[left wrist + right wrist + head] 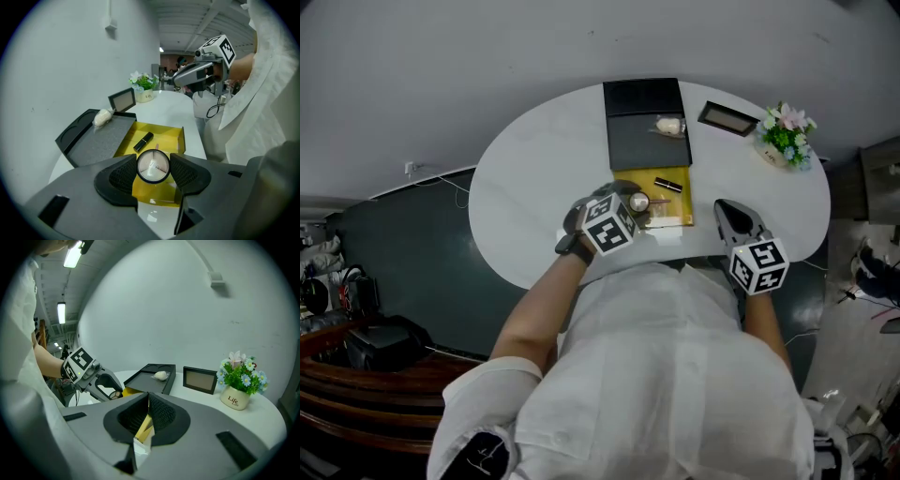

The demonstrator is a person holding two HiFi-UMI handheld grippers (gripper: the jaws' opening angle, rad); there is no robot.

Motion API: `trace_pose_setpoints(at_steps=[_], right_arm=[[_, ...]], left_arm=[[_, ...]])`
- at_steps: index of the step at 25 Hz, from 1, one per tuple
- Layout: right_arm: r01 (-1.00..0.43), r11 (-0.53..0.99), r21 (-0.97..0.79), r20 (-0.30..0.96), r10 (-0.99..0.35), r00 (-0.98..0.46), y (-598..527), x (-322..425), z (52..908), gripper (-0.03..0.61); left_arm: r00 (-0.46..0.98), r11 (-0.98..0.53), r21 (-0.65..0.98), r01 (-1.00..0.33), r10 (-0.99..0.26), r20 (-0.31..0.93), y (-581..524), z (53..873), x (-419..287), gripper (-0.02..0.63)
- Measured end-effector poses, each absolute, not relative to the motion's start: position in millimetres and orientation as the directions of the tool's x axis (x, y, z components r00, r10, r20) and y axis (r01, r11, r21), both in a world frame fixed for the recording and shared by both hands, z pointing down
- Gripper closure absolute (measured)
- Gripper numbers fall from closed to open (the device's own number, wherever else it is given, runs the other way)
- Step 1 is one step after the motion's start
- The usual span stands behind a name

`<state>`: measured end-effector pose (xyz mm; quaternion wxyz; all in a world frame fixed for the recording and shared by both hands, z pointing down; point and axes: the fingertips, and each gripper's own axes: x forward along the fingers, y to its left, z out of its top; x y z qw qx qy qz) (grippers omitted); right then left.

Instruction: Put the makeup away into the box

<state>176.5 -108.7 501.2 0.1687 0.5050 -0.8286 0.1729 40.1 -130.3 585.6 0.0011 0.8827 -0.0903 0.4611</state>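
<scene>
White shirt fills the bottom of the head view, nearest the lens. Above it, at centre, the left gripper holds a compact over the left side of the box, a shallow yellow tray on the white table. Its black lid lies open toward the top of the frame with a pale puff on it. A black lipstick lies inside the yellow part. Just right of the box, the right gripper hangs over bare table.

Left gripper view: the compact is round and dark-rimmed, with a clear top showing pale pink powder. It sits at lower centre, with both ribbed pads pressed against its rim and the jaws spread wide around it. Behind it the yellow box holds the lipstick slantwise.

Right gripper view: the right gripper has its jaws drawn together, tips meeting at lower centre with nothing gripped. A yellow strip in the slit below the tips is probably the box's edge beyond, though the gap is too narrow to be sure. At left, the left gripper carries the compact beside the lid. A frame and flowers stand at right.
</scene>
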Motion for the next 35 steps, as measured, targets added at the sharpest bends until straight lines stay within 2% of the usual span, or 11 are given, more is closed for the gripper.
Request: trace_pose_setpoints(at_steps=[7, 17, 23, 35], right_arm=[[-0.915, 0.385, -0.121, 0.466, -0.792, -0.395, -100, 198, 504, 0.565], [-0.931, 0.343, -0.126, 0.482, -0.799, -0.360, -92, 221, 508, 0.565], [-0.935, 0.333, -0.122, 0.489, -0.800, -0.348, -90, 230, 508, 0.565], [-0.932, 0.343, -0.116, 0.491, -0.796, -0.354, -92, 228, 506, 0.565]], left_arm=[[0.518, -0.998, -0.021, -0.062, -0.050, 0.854, -116, 617, 65, 0.379], [0.463, -0.995, 0.091, -0.046, 0.059, 0.884, -110, 646, 82, 0.379], [0.458, -0.995, 0.091, -0.048, 0.059, 0.887, -112, 656, 85, 0.379], [0.461, -0.999, -0.030, -0.045, -0.048, 0.886, -129, 660, 88, 0.377]])
